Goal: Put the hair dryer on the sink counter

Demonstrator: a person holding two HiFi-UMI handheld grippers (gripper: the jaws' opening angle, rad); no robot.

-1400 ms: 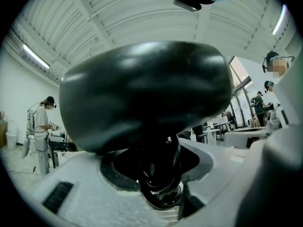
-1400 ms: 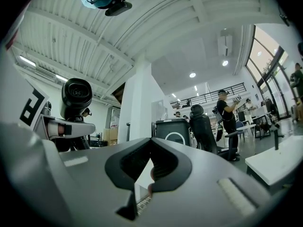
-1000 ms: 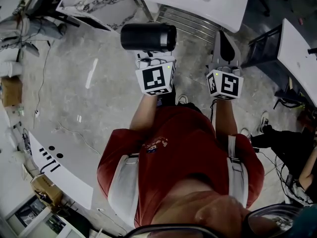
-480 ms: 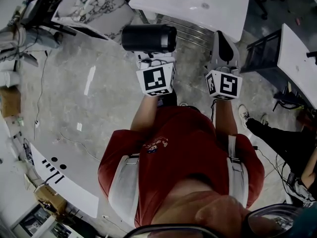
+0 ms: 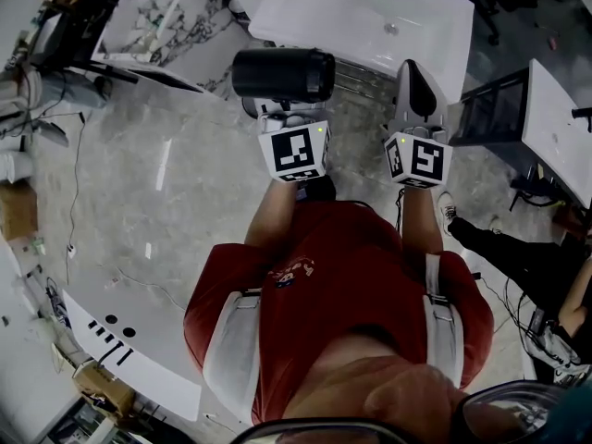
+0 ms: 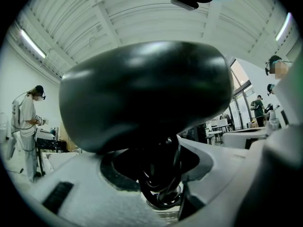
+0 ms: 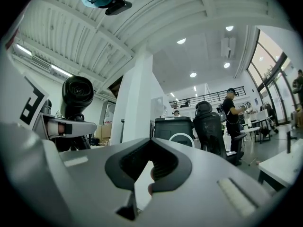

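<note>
1. My left tongs (image 5: 283, 109) were clenched on the handle of the hair dryer (image 5: 282, 74), up in the air near the sink counter (image 5: 370, 26).
2. My right tongs (image 5: 418, 74) were squeezed together with nothing in them.
3. I thought the hair dryer was hard, smooth and top-heavy, so the handle was the best place to hold.

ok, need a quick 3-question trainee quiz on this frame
1. Yes or no: is the hair dryer on the sink counter yet?
2. Fill in: the right tongs are shut on ____.
3. What holds the hair dryer? A. left tongs B. right tongs C. neither

Key: 1 no, it is held in the air; 2 nothing; 3 A
</note>
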